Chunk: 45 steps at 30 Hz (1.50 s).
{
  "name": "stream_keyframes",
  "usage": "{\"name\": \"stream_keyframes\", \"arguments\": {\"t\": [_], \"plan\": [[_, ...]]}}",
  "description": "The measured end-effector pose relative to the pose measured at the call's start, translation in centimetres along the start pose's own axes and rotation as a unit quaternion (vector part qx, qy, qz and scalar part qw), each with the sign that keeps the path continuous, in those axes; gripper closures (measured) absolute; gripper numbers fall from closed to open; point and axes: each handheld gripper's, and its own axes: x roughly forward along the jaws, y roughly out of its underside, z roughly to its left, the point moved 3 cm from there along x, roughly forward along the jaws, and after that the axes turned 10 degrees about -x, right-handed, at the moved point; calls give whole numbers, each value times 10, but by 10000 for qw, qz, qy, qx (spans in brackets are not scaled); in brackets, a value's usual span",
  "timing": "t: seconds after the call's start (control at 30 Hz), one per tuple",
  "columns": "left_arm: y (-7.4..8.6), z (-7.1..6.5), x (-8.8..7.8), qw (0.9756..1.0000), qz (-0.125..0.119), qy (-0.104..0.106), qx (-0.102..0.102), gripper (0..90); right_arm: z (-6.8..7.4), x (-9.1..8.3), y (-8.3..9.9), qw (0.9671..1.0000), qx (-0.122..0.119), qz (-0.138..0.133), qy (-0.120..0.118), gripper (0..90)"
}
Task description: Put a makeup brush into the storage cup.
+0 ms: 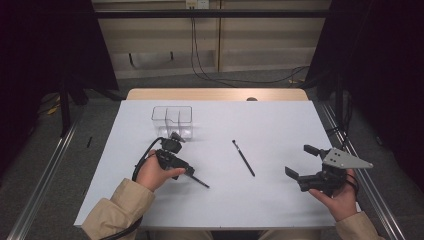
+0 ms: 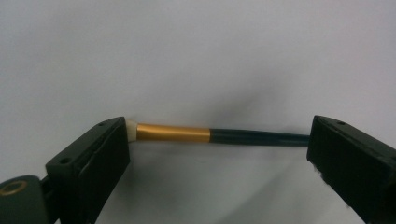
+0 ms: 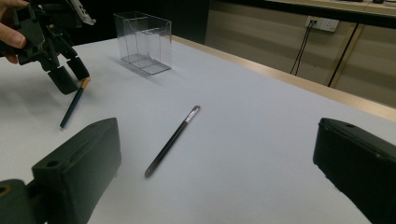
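So the left gripper [image 1: 187,170] is sitting low over the table [image 1: 280,200] with its jaws spread wide, straddling a dark pencil [image 2: 243,136]. In the left gripper view the pencil is running crosswise between the two jaws, gold ferrule and pale eraser tip right up against one jaw, dark shaft reaching toward the other. The pads aren't pressing on it, so nothing is actually gripped; the pencil is just lying on the white tabletop.

Moving outward, a clear plastic organizer [image 1: 172,120] with dividers is standing just beyond that gripper. Toward the middle of the table a slim black brush [image 1: 243,158] is lying on its own, well apart from both grippers.

Over on the right side, the right gripper [image 1: 304,161] is hovering with its jaws wide apart too, holding nothing.
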Motion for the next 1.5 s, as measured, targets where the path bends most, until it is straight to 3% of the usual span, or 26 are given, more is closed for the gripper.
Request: {"name": "stream_keyframes", "arguments": {"t": [0.2,0.67,1.07,1.2,1.4,1.5], "plan": [[-2,-1,2,10000,-31,-78,-43,57,0,0,0,10000,-2,1,3,6],[-5,-3,6,9997,-89,-241,63,57,0,1,0,10000,-16,2,-7,6],[0,1,3,9990,-125,-423,-32,58,0,2,0,10000,-17,0,-13,6],[1,-2,6,9987,-126,-485,42,51,1,2,0,10000,-33,16,-28,7],[2,-9,11,9957,-68,-862,321,53,0,2,0,10000,-28,7,-7,7],[3,-11,11,9950,-67,-942,334,64,0,2,0,10000,-38,10,-1,7]]}}
